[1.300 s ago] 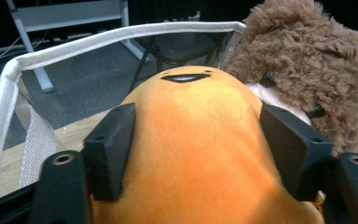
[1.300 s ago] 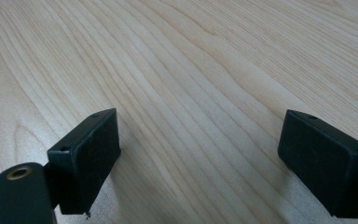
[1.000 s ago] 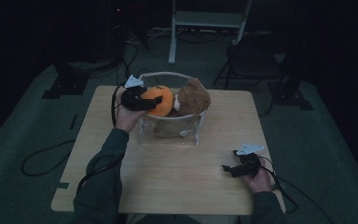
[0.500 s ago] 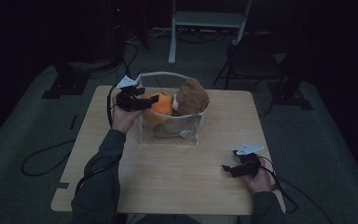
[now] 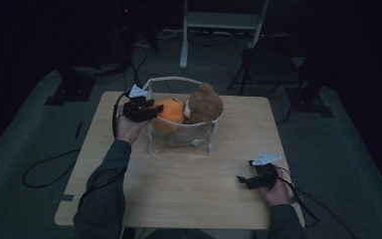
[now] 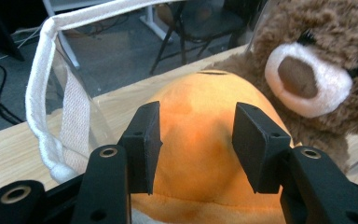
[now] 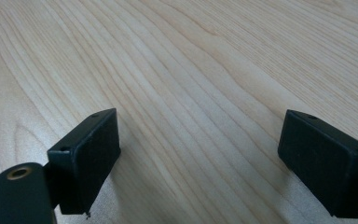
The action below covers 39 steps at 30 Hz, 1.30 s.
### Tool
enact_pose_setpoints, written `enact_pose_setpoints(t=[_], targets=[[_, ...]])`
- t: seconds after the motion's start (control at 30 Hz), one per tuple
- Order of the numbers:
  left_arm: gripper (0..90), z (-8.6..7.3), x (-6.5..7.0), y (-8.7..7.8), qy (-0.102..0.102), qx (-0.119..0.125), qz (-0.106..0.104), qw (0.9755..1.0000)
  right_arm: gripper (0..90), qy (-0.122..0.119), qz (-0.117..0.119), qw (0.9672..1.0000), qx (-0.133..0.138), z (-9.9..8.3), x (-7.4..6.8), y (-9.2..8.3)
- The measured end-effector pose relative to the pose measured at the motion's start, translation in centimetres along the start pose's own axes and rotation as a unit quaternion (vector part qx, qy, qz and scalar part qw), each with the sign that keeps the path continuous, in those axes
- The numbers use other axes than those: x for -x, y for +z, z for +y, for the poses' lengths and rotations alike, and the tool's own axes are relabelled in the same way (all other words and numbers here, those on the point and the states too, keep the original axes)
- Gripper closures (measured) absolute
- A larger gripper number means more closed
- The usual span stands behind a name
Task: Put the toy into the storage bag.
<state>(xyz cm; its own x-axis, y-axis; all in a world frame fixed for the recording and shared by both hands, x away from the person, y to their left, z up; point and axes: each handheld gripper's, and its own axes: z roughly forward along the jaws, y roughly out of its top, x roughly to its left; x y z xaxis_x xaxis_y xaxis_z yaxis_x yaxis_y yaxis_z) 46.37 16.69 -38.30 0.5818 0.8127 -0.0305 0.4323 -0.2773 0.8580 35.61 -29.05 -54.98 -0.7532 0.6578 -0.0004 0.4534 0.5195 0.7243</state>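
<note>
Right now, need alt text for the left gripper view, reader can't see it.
The left gripper has its two black jaws pressed against the sides of an orange plush toy, having just been closing on it. A brown teddy bear sits against the toy, and a clear bag's white-trimmed rim curves beside them above a wooden table.

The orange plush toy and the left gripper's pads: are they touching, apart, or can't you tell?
Touching. In the left gripper view, both pads of the left gripper press into the orange plush toy, denting its sides.
</note>
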Motion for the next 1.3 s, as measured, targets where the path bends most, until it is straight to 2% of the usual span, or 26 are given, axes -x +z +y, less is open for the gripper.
enact_pose_setpoints(t=[0.13,0.23,0.33,0.47,0.73,1.0,1.3], targets=[[52.4,0.0,0.2,-0.1,0.005,-0.009,0.003,0.9999,11.9,0.0,0.0,1.0,0.001,0.0,0.0,0.0],[52.3,-0.1,0.2,-0.3,0.005,-0.005,0.0,1.0,11.9,0.0,0.0,1.0,0.0,0.0,0.0,0.0],[50.5,-0.3,0.1,-0.8,0.001,0.013,-0.015,0.9998,12.0,0.0,0.0,1.0,0.0,0.0,0.0,0.0],[48.3,-0.5,0.1,-1.9,-0.001,0.034,-0.023,0.9992,11.9,-0.001,0.0,1.0,0.0,0.0,0.0,0.0],[46.0,-0.6,0.3,-4.4,-0.001,0.066,-0.025,0.9975,12.0,-0.001,0.0,1.0,0.001,0.0,0.0,0.0],[44.7,-1.9,0.5,-6.2,-0.001,0.078,-0.031,0.9965,12.0,-0.001,-0.001,1.0,0.001,0.0,0.0,0.0],[44.2,-4.0,0.6,-7.0,-0.007,0.08,-0.033,0.9962,12.0,0.0,-0.002,1.0,0.001,0.0,0.0,0.0]])
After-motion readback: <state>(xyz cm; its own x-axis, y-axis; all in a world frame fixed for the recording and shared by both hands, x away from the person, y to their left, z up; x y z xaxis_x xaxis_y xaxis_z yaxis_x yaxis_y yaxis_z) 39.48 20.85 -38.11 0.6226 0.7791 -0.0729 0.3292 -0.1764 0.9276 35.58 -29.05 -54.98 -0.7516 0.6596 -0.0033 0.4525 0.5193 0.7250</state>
